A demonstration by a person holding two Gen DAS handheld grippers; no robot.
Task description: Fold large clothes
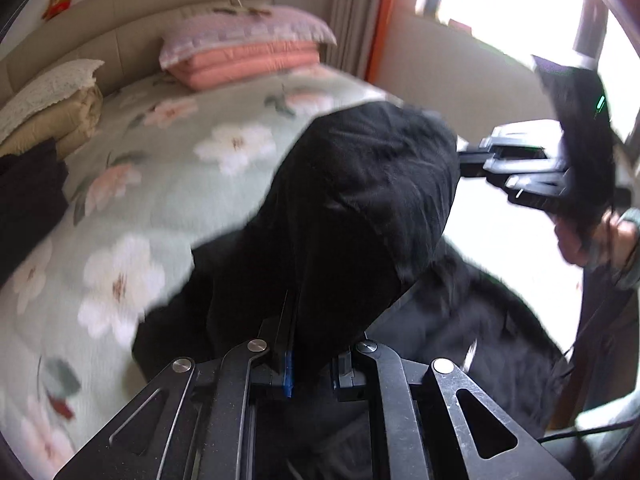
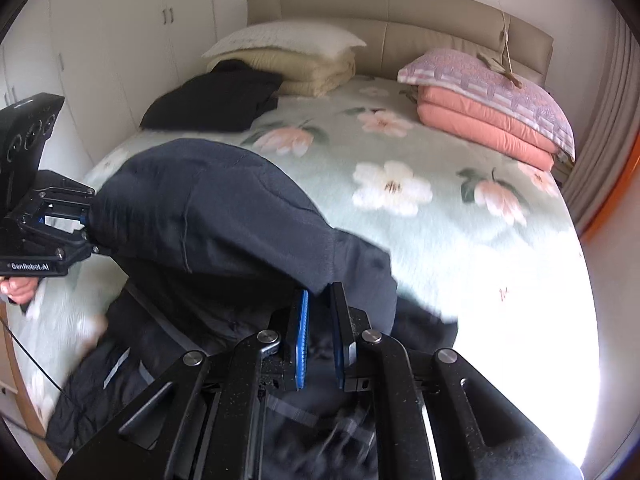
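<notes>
Bed (image 2: 460, 240) fills most of both views, w/ a pale green floral blanket (image 1: 168, 168) over it. On top, near edge, my dark garment (image 2: 208, 216) – big black jacket-type thing, lower part heaped on the blanket, upper fold lifted clear of the bed and stretched btwn my two claws.

At the headboard (image 2: 400, 12) end: cream folded quilt w/ white pillow (image 2: 280, 40) on the L side, pink folded quilt (image 2: 480, 124) w/ lilac pillow (image 2: 500, 80) on top on the R. Another dark folded garment (image 2: 216, 96) lies just beside the cream stack.

My right gripper (image 2: 319, 320): fingers nearly together, small gap, blue pads showing, edge of the fabric pinched btwn them at the tips. In the left wrist view it reaches into the fold from the side.

My left gripper (image 1: 312, 344): fingers closed tight on the cloth, which drapes over the tips & hides them; in the right wrist view it's at the fold's far L end, fabric running into it.

Blur on the fabric edges, can't tell seams.
</notes>
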